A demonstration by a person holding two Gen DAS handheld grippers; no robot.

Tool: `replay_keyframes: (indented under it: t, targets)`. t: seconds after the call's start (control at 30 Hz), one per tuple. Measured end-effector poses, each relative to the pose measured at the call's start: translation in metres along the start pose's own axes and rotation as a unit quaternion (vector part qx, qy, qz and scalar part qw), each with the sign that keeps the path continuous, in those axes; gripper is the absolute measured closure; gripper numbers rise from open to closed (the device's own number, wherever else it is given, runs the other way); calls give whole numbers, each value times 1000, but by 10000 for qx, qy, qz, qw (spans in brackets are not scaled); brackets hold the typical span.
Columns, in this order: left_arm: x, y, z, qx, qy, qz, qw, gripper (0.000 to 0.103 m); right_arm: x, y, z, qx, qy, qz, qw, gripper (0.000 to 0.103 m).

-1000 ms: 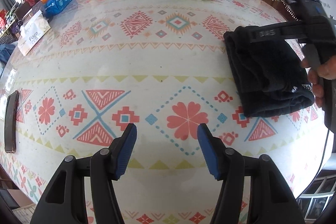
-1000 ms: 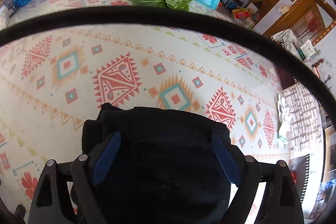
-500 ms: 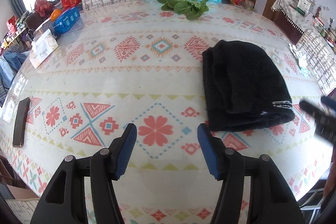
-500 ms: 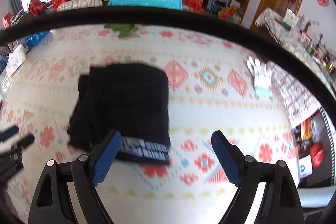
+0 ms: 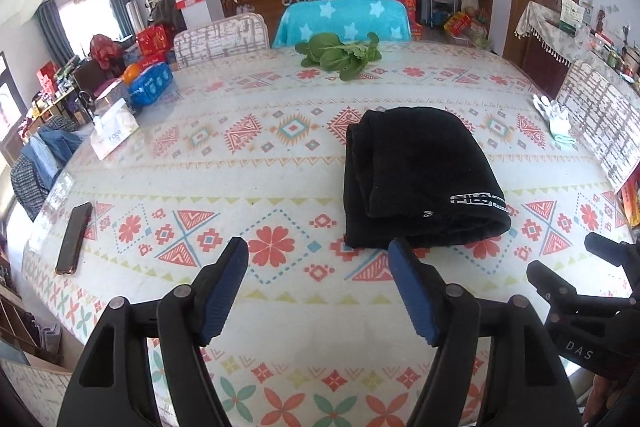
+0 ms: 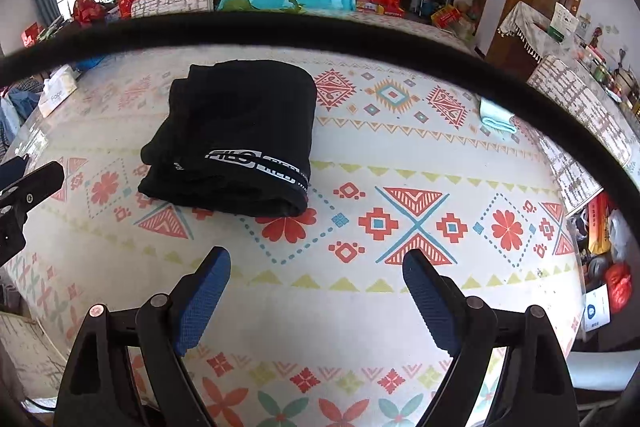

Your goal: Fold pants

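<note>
The black pants [image 5: 416, 175] lie folded in a compact bundle on the patterned tablecloth, with a white logo band at the near edge. They also show in the right wrist view [image 6: 236, 135]. My left gripper [image 5: 318, 269] is open and empty, held above the table's near edge, just left of and short of the bundle. My right gripper [image 6: 316, 279] is open and empty, to the right of and nearer than the bundle. It shows at the right edge of the left wrist view [image 5: 576, 275].
A dark phone [image 5: 74, 238] lies at the table's left edge. Leafy greens [image 5: 340, 55] lie at the far side. A tissue box [image 5: 116, 133] and a blue pack [image 5: 152, 87] stand at the far left. White gloves [image 5: 554, 119] lie at the right. Chairs stand behind the table.
My right gripper lifted off the folded pants and pulled back toward the near edge. My left gripper also drew back and up. The pants stay folded on the table.
</note>
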State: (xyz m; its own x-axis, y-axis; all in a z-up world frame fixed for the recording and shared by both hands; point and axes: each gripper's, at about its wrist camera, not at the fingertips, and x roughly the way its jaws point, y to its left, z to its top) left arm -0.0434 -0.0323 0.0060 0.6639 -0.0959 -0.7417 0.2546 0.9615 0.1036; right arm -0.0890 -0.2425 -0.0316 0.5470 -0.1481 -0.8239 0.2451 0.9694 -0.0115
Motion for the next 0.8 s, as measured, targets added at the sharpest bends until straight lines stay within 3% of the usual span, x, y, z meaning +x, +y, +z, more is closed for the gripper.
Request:
replay_keyframes:
  t: [0.27, 0.4, 0.5, 0.63, 0.8]
  targets:
    - [-32, 6, -13, -243, -338, 250, 9988, 29, -16, 7, -6, -177, -196, 197, 9995, 12]
    - [-66, 15, -13, -507, -1023, 488, 9923, 7, -28, 10, -11, -258, -386, 351, 9983, 12]
    - [-86, 21, -8, -711, -1374, 493, 9867, 1, -41, 11, -12, -320, -635, 466, 9964, 12]
    - [-87, 18, 1, -698, -1362, 478, 9871, 0, -47, 13, -11, -410, -716, 507, 9953, 12]
    - [-72, 8, -4, -629, -931, 461, 9926, 0, -36, 14, -12, -299, -510, 606, 9964, 12]
